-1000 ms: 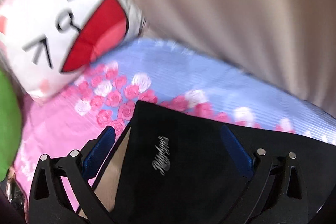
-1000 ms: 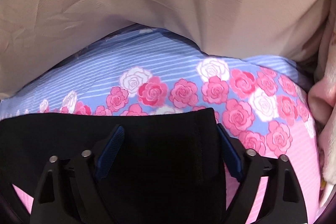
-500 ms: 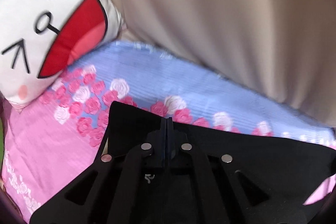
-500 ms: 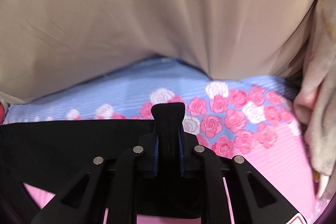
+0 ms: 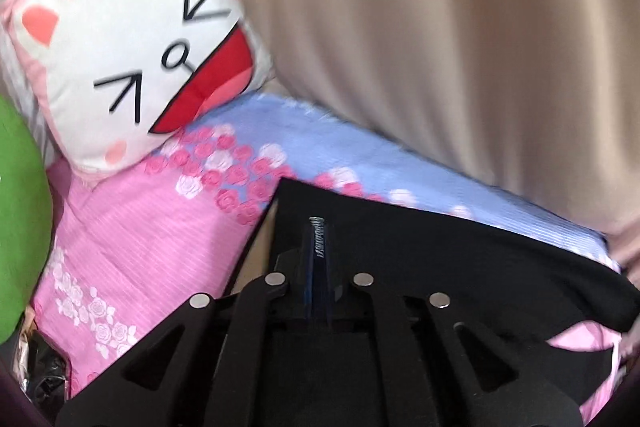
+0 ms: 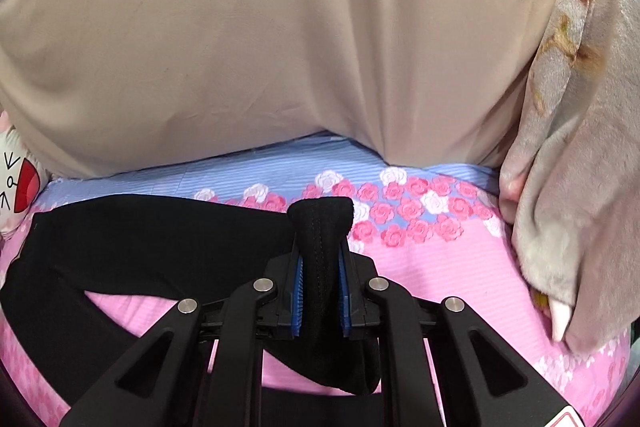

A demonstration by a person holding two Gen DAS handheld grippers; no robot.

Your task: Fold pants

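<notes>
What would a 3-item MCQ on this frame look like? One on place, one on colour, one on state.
1. Where is the cat-face pillow, seen from the left wrist?
A. Upper left, beyond the pants
B. Under the pants
C. Between the fingers

2. What colour are the pants?
A. Beige
B. Black
C. Green

3. What state is the right hand-held gripper in?
A. Wide open
B. Shut on nothing
C. Shut on the pants

Answers: 1 A, the pillow leans at the upper left on the floral sheet. 2 B, the cloth is black in both views. 3 C, a black bunch of cloth is pinched between the blue pads.
</notes>
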